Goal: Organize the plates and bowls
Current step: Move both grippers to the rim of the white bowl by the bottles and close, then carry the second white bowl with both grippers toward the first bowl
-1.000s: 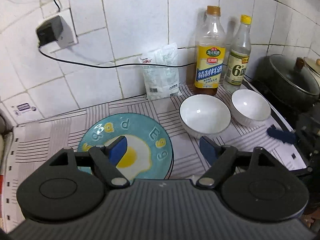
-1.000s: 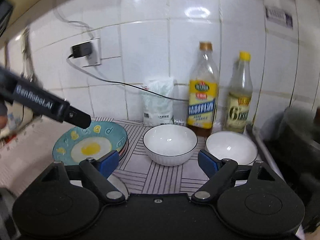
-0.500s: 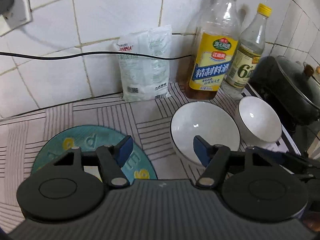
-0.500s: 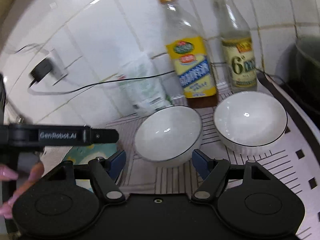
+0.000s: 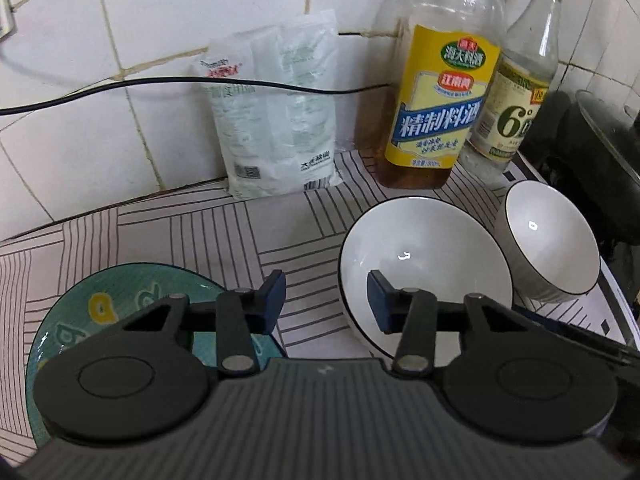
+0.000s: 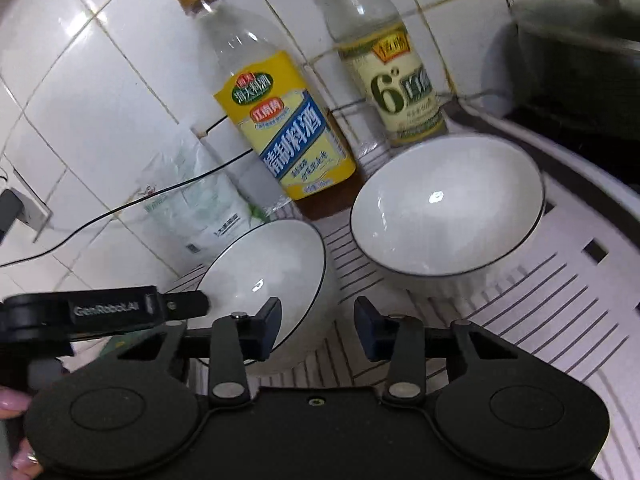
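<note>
Your left gripper (image 5: 326, 298) hangs low over the counter with its fingers spread wide and nothing between them. Its right finger sits at about 6 o'clock of the nearer white bowl (image 5: 424, 272), over the near rim, and its left finger sits over the far edge of the teal plate (image 5: 100, 304). That straddle looks like a line-up on the bowl's rim, so I judge you mean to lift this bowl for stacking.

Your right gripper (image 6: 316, 326) is also spread wide and empty. From it the nearer bowl (image 6: 276, 264) lies at 11 o'clock and the second white bowl (image 6: 448, 216) at 1 o'clock, the two rims close but apart. Both bowls stand upright on the striped mat (image 5: 280, 232), just in front of the yellow-label bottle (image 5: 440, 92) and the yellow-cap bottle (image 5: 520, 80); a white packet (image 5: 276, 120) leans on the tiled wall at 12 o'clock of the left view.

Compared with half a second ago, both grippers have pushed in closer: the bowls and bottles fill more of each view, the plate has slipped further under your left gripper, and your right view has tilted more steeply. Finger spread looks unchanged on both.
</note>
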The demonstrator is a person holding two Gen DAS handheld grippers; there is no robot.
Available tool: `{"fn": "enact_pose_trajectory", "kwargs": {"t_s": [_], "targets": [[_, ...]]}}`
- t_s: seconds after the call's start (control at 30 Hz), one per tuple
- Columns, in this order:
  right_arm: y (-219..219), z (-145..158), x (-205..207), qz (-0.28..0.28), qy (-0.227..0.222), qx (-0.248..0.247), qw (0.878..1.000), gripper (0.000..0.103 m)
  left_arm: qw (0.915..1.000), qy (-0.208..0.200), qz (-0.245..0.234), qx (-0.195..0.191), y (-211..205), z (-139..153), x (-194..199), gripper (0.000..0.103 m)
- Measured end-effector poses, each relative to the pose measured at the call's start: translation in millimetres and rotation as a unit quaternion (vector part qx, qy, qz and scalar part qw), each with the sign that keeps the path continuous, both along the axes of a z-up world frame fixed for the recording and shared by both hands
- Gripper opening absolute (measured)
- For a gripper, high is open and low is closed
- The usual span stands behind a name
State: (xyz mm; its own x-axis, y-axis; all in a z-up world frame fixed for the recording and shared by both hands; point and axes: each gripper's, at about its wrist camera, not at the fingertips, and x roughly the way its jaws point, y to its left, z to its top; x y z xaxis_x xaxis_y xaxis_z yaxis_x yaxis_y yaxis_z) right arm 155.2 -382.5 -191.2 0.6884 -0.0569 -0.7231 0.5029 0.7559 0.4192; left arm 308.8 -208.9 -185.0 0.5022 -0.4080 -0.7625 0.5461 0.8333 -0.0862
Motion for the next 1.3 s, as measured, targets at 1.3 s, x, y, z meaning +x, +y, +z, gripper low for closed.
{"fn": "enact_pose_trajectory", "kwargs": {"t_s": [1.3], "targets": [[34.7, 59.8, -51.1, 0.027, -0.015, 0.024, 0.999, 0.018, 0.9969, 0.022, -0.071, 0.028, 37.0, 70.7, -69.4, 0.013]]}}
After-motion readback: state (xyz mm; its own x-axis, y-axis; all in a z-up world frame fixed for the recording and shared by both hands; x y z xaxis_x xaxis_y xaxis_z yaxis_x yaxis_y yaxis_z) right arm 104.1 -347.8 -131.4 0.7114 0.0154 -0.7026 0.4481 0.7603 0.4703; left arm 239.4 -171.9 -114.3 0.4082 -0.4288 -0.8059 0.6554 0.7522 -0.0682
